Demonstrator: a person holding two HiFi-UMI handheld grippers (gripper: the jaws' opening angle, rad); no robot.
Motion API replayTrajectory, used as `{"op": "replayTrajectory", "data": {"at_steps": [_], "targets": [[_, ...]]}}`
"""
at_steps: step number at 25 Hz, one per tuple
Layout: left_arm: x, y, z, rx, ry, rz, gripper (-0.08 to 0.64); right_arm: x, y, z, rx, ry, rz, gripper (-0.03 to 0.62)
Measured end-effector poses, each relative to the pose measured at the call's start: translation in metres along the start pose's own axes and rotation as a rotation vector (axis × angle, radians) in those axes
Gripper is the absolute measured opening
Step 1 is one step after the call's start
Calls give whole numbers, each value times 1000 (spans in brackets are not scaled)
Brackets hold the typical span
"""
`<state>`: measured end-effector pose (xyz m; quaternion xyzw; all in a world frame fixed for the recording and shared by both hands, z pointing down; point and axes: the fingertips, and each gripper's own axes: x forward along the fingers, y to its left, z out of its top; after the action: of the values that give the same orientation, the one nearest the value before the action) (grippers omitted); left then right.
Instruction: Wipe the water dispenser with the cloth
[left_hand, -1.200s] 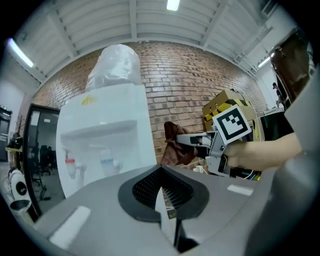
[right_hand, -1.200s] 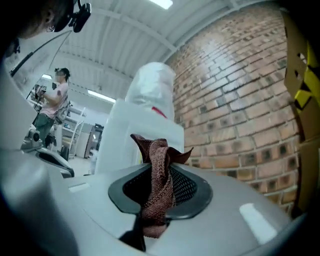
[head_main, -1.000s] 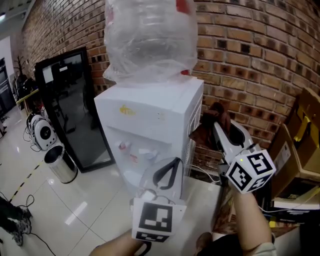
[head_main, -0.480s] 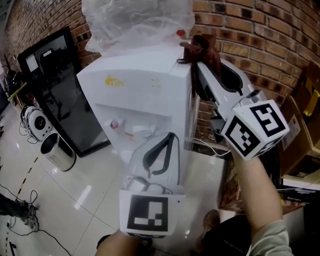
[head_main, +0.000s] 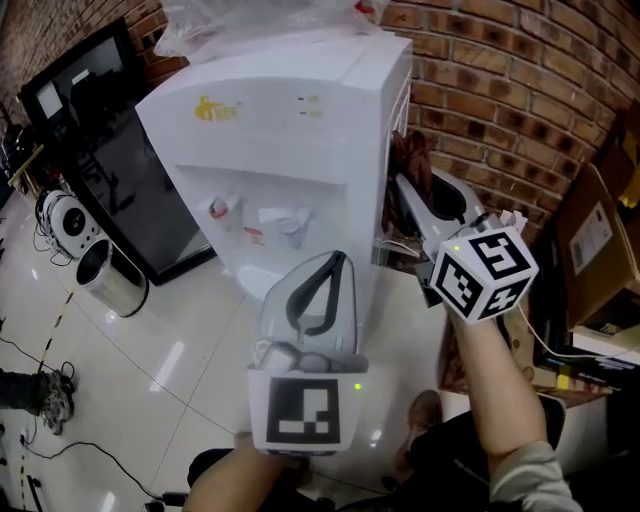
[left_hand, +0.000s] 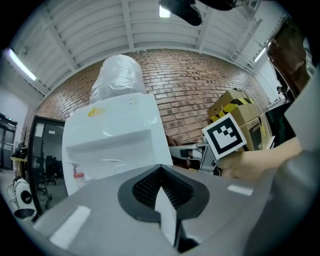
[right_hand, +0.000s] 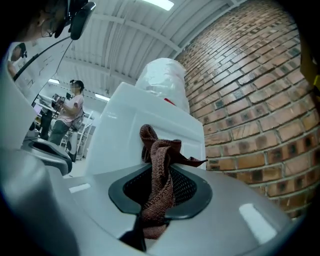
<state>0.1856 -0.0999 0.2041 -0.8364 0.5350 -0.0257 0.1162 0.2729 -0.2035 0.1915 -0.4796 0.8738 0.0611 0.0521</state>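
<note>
1. Going by the head view, the right gripper (head_main: 404, 190) has the brown cloth (head_main: 410, 155) pinched, bunched up against the right side of the water dispenser (head_main: 280, 120), toward its back edge. The left gripper (head_main: 335, 262) hangs in front of the dispenser, below its taps (head_main: 218, 209), and isn't touching anything.
2. Left gripper view: the jaws are pressed together with nothing between them, pointing at the dispenser's front. Basically idle.
3. Right gripper view: the jaws are clamped on the cloth, and its loose end sticks out toward the dispenser's side panel. It looks like it's touching, or just about, but I can't say for sure.
4. Progress guess: the wiping looks underway on the dispenser's right side. There are no streaks or marks, so no telling what's been covered. I'd count the front, the tap recess and the top as left to do.
</note>
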Motion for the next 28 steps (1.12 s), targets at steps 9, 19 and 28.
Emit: {"op": "replayTrajectory", "data": {"at_steps": [9,19,28], "targets": [[-14,-23,-118,-79,186,-31,0,-8,-5,-129,30,242,-20,97],[-4,-32,-148,-175,235,-27,0,-29,8,-222,76,402,49,96],[-4,-71,-188,-153,320,-70,0,-45,14,-342,79,657,79,95]]}}
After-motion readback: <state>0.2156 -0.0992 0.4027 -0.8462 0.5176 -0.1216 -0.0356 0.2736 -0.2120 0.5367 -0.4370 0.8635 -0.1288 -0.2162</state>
